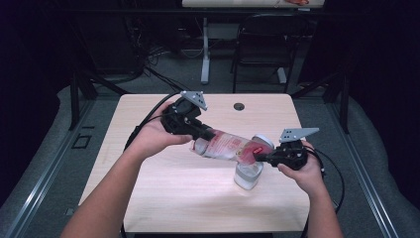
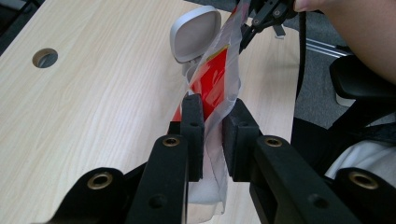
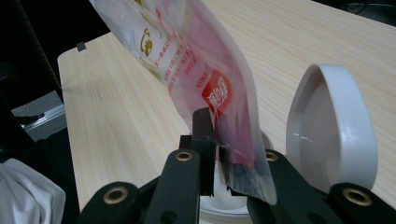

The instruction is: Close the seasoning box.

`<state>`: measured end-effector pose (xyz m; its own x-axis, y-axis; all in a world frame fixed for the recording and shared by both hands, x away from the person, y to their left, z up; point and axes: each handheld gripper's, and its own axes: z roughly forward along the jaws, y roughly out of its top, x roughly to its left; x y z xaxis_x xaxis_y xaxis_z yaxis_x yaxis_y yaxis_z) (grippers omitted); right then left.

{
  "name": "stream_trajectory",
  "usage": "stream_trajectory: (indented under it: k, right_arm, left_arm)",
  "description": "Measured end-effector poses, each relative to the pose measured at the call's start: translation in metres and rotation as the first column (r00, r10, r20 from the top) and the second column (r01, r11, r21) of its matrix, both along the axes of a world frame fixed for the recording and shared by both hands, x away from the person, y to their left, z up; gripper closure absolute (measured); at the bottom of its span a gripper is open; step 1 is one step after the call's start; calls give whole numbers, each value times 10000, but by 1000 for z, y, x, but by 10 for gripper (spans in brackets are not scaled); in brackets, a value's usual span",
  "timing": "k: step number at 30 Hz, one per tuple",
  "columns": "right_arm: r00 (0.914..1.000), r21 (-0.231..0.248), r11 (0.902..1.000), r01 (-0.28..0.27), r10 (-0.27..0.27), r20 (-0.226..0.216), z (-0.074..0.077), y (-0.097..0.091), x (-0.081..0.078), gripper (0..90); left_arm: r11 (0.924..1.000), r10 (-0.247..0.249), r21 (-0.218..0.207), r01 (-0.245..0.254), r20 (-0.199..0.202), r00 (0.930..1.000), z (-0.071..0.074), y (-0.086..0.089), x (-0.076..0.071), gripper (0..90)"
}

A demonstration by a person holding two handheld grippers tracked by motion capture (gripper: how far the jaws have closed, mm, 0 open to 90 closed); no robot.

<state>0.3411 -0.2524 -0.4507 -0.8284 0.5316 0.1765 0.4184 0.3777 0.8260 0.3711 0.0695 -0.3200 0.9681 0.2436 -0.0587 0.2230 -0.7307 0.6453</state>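
Near the table's (image 1: 148, 198) right edge, we hold a red-printed pouch (image 1: 228, 146) between left gripper (image 1: 200, 133) and right gripper (image 1: 261, 158), jaws pinching each end, above an open container (image 1: 247, 176); loosening either grip could spill contents.

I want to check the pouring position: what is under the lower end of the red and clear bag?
Under the bag stands a clear container with its white hinged lid open. The bag covers most of its mouth, so its contents cannot be seen.
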Motion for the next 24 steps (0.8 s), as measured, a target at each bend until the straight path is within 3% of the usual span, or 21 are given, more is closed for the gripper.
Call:
stream_trajectory:
  k: [24]
  right_arm:
    - [9996, -120, 9996, -245, 246, 138, 4, -2, -3, 853]
  left_arm:
    - [10000, 15, -28, -15, -21, 10000, 1, -2, 1, 802]
